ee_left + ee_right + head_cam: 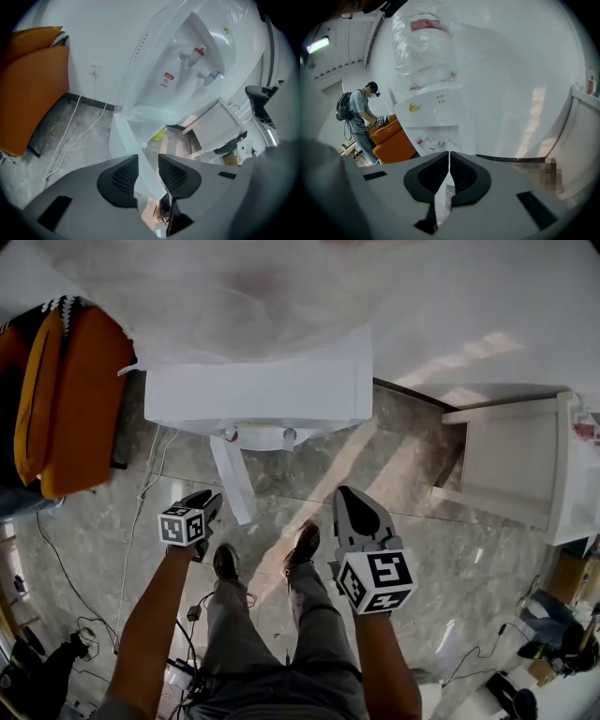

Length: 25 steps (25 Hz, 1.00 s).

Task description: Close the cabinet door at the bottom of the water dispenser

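Task not done: cabinet door [234,479] at bottom of water dispenser [258,390] stands swung open toward the person. Left gripper [204,504], jaws apart, holds nothing, sits near door's free edge. Right gripper [356,512]: jaws together, empty. Door needs pushing shut.

A: Grey marble floor [441,531] here, sunlight streaking across it, cables [89,624] trailing at the left.
B: And an orange sofa [75,399] by the white wall [487,296], a wall socket [95,70] near it, a white shelf unit [511,460] at the right.
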Each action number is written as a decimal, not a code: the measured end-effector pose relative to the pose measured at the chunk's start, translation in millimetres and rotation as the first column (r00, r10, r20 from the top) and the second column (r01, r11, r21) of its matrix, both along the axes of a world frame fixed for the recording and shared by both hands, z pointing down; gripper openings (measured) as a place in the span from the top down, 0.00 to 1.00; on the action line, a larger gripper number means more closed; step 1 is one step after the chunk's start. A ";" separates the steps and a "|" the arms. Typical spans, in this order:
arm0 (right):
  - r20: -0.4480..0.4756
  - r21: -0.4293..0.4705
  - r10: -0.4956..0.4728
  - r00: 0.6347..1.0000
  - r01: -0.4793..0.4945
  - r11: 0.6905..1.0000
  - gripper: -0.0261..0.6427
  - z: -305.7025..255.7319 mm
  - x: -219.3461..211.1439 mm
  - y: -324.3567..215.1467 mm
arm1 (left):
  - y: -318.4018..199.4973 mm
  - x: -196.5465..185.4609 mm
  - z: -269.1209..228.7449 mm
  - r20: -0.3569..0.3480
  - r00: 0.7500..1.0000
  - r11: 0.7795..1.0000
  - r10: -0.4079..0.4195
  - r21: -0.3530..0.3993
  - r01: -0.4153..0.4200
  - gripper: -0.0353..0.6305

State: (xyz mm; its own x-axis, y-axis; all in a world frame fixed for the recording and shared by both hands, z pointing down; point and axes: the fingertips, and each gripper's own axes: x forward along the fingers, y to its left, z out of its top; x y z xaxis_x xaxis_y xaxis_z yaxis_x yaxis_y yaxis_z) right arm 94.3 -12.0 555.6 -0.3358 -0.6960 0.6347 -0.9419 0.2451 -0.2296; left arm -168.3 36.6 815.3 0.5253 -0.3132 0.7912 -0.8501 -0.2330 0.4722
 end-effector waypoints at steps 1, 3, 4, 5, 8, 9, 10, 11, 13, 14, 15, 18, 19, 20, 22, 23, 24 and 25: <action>-0.002 -0.004 0.002 1.000 -0.002 1.000 0.92 3.9 2.1 0.5 | 0.8 0.2 8.5 0.001 1.000 1.000 -0.006 -0.013 0.006 0.73; -0.006 -0.011 0.010 1.000 -0.010 1.000 0.92 11.7 7.5 1.7 | 1.6 1.5 24.8 0.001 1.000 0.999 -0.018 -0.038 0.018 0.71; -0.009 -0.015 0.013 1.000 -0.013 1.000 0.92 15.6 10.3 2.5 | 1.7 2.6 32.3 0.003 1.000 0.999 -0.020 -0.047 0.020 0.71; -0.011 -0.020 0.016 1.000 -0.016 1.000 0.92 19.6 13.1 3.6 | 2.1 3.9 39.3 0.006 1.000 0.998 -0.018 -0.056 0.019 0.71; -0.019 -0.038 0.027 0.999 -0.028 0.999 0.92 32.6 21.8 9.2 | 7.2 7.1 59.8 0.016 1.000 0.996 -0.016 -0.089 0.017 0.71; -0.019 -0.048 0.031 0.999 -0.032 0.998 0.92 37.8 24.5 11.4 | 9.7 7.4 66.3 0.015 1.000 0.995 -0.022 -0.102 0.024 0.71; -0.020 -0.057 0.034 0.999 -0.035 0.998 0.92 42.9 26.9 13.0 | 11.3 8.1 72.1 0.011 0.999 0.993 -0.031 -0.112 0.032 0.71; -0.020 -0.064 0.037 0.999 -0.038 0.997 0.92 47.3 29.3 13.6 | 11.6 9.5 77.3 0.004 0.999 0.992 -0.037 -0.119 0.037 0.71; -0.022 -0.070 0.043 0.999 -0.044 0.997 0.92 52.9 34.3 13.3 | 10.1 14.9 84.9 -0.009 0.999 0.992 -0.031 -0.123 0.029 0.71; -0.022 -0.072 0.047 0.999 -0.048 0.996 0.92 54.4 36.9 13.8 | 10.2 18.4 86.9 -0.016 1.000 0.992 -0.022 -0.123 0.020 0.71; -0.022 -0.074 0.051 0.998 -0.053 0.996 0.92 55.6 39.5 14.9 | 11.3 21.4 87.7 -0.024 1.000 0.992 -0.016 -0.123 0.013 0.71; -0.019 -0.077 0.065 0.998 -0.066 0.995 0.92 57.3 47.6 15.9 | 11.5 28.4 86.4 -0.054 0.998 0.992 -0.021 -0.124 0.014 0.71; -0.018 -0.077 0.070 0.997 -0.071 0.995 0.92 57.7 50.6 15.6 | 10.7 30.9 86.2 -0.065 0.998 0.992 -0.025 -0.129 0.017 0.71; -0.017 -0.077 0.075 0.997 -0.076 0.994 0.92 58.4 53.6 15.6 | 10.1 33.5 86.4 -0.073 0.997 0.991 -0.028 -0.134 0.018 0.70; -0.015 -0.083 0.086 0.996 -0.087 0.993 0.92 61.4 59.4 16.6 | 9.6 38.8 87.5 -0.084 0.996 0.990 -0.029 -0.141 0.017 0.70; -0.015 -0.087 0.090 0.996 -0.091 0.992 0.92 63.3 62.3 17.1 | 8.6 42.5 87.8 -0.091 0.995 0.990 -0.028 -0.139 0.015 0.69; -0.014 -0.089 0.093 0.996 -0.094 0.992 0.92 65.1 65.2 17.2 | 6.4 47.4 87.6 -0.103 0.994 0.991 -0.026 -0.132 0.012 0.69; -0.014 -0.091 0.096 0.995 -0.097 0.991 0.92 66.9 68.4 16.8 | 3.5 53.1 87.3 -0.113 0.993 0.992 -0.022 -0.122 0.008 0.69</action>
